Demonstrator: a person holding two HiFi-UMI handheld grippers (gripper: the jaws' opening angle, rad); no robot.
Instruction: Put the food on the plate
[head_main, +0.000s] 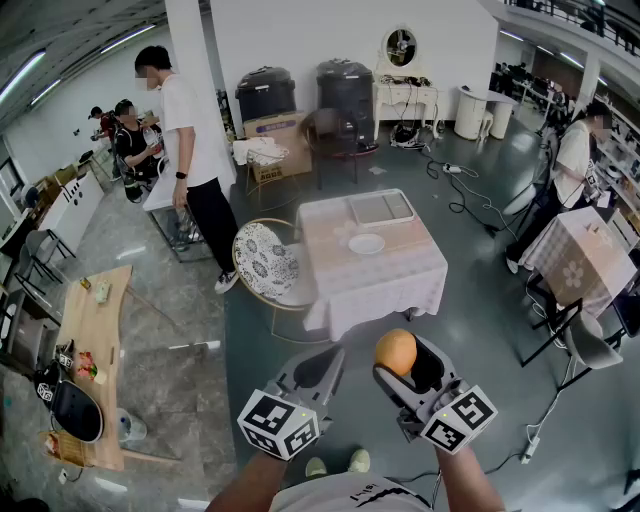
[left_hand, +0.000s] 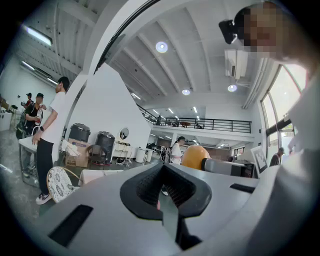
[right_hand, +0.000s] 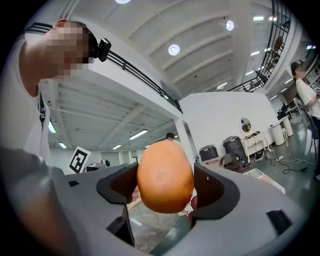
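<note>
Slippage is the main risk: your right fingers (right_hand: 212, 187) pinch the round orange food (right_hand: 165, 176) across its smooth middle, spread wide, so a jolt or slackened squeeze on the way over could send it to the floor (head_main: 480, 330). The plate (head_main: 366, 243) lies well apart at twelve o'clock on the cloth-covered surface (head_main: 330, 255), with a tray (head_main: 380, 208) just beyond it; overreach and the food lands there instead. Your left fingers (left_hand: 150, 187) are pressed together on nothing. The right gripper (head_main: 398, 362) and left gripper (head_main: 322, 365) sit level, side by side, close to your body at six o'clock.
</note>
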